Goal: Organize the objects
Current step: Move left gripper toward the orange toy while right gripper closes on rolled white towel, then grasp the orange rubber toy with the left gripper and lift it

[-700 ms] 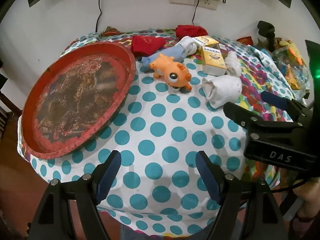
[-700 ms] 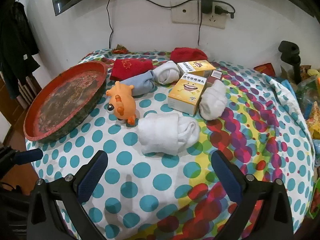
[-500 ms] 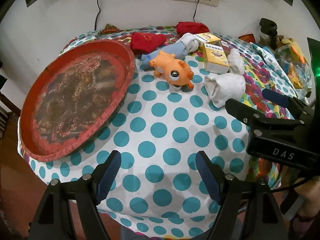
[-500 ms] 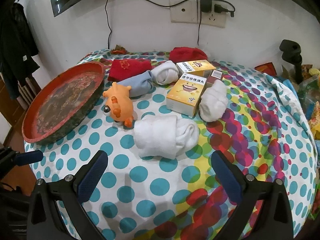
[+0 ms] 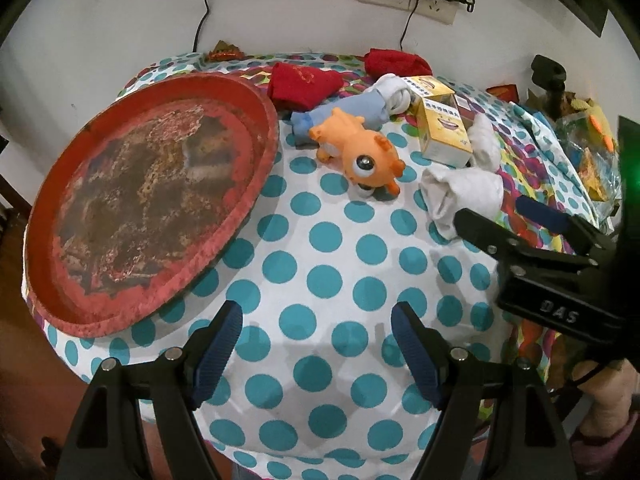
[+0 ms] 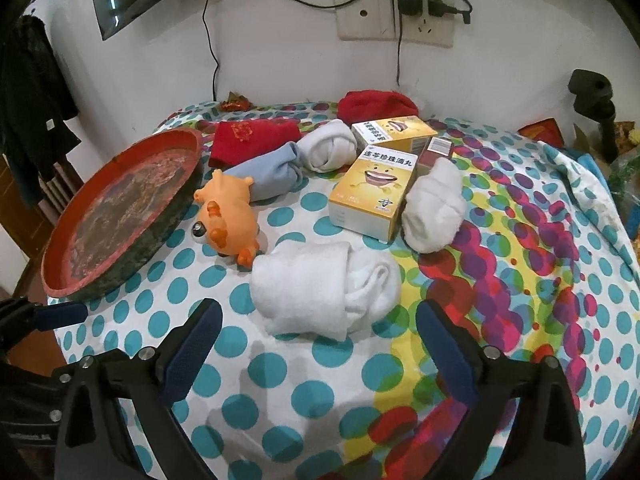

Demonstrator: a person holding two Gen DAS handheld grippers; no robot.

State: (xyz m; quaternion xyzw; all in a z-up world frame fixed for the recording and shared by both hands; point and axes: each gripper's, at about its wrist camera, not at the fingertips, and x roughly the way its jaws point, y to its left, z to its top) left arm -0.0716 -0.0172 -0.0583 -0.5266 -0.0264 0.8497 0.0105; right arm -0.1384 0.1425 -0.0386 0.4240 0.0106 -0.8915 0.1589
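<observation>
A worn round red tray (image 5: 256, 184) (image 6: 120, 256) lies at the table's left. Beside it stands an orange toy animal (image 5: 360, 152) (image 6: 230, 216). A rolled white sock (image 6: 320, 288) (image 5: 464, 192) lies just ahead of my right gripper (image 6: 320, 344), which is open and empty. Behind are a yellow box (image 6: 372, 200) (image 5: 444, 132), a second yellow box (image 6: 394, 132), more white socks (image 6: 436, 208), a blue sock (image 6: 272, 172) and red cloths (image 6: 252, 140). My left gripper (image 5: 316, 340) hovers open over bare tablecloth near the front edge.
The table wears a dotted cloth (image 5: 320, 248), teal on white, turning multicoloured at the right. A wall with a socket and cables (image 6: 396, 24) stands behind. Clutter and bags (image 5: 584, 148) sit at the far right. A person's hand (image 5: 608, 396) holds the right gripper.
Both grippers have moved forward toward the objects, so the white sock, toy and tray look closer and lower in each view. Jaws stay open.
</observation>
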